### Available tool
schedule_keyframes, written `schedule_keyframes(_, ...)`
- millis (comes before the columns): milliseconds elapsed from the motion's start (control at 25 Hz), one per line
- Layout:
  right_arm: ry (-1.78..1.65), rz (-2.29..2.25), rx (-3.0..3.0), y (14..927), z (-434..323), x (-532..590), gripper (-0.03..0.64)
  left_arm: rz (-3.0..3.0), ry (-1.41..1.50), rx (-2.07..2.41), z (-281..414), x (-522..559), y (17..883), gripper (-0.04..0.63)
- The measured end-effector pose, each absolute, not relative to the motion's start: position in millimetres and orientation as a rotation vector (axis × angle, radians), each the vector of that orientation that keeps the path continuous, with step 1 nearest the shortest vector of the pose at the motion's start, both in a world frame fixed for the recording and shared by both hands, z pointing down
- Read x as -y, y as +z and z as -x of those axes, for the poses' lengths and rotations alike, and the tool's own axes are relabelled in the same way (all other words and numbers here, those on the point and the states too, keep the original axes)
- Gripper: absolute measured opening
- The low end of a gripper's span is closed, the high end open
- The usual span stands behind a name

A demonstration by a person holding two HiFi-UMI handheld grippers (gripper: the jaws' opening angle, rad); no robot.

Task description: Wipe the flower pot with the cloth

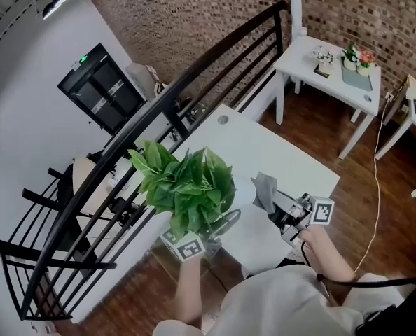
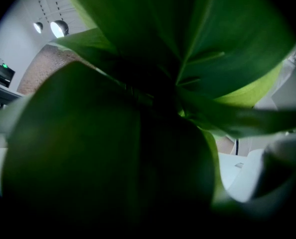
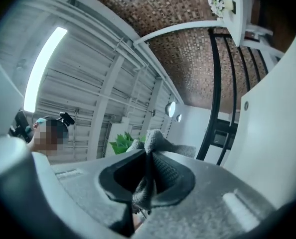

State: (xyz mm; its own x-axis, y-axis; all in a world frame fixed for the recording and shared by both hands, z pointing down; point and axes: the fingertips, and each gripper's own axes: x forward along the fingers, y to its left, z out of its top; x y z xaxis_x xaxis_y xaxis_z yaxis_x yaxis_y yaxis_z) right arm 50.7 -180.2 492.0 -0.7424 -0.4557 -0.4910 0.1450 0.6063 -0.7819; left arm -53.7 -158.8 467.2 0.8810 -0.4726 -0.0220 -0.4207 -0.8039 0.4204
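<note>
**One side steadies, the other is set to wipe**

Head view: we see the left gripper (image 1: 211, 233) reaching in under the leaves (image 1: 187, 180). The white flower pot (image 1: 244, 193) peeks out just right of the foliage, over the near end of the white table (image 1: 264, 145). We judge this gripper is there to steady the pot. The right gripper (image 1: 292, 214) holds the grey cloth (image 1: 265, 187) just beside the pot, loose end toward it, placed for rubbing. We cannot tell whether cloth and pot touch.

Left gripper view: leaves fill the lens and the lower part is dark, so we cannot tell how its jaws stand.

Right gripper view: the jaws are pinched on a bunched fold of cloth, a bite we judge firm enough for wiping.
</note>
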Motion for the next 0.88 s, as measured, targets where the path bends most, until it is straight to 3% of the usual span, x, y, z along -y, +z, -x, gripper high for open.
schedule_keyframes(440,-1.123,0.453,-1.998,534.7,-134.2,184.6,0.012,-2.616,0.153,1.081,70.6,182.6,583.7,0.396)
schedule_keyframes(880,-1.202,0.624,-2.063,566.2,-155.3,151.4,0.012,-2.465,0.566,1.240,63.1,155.2,803.5,0.390)
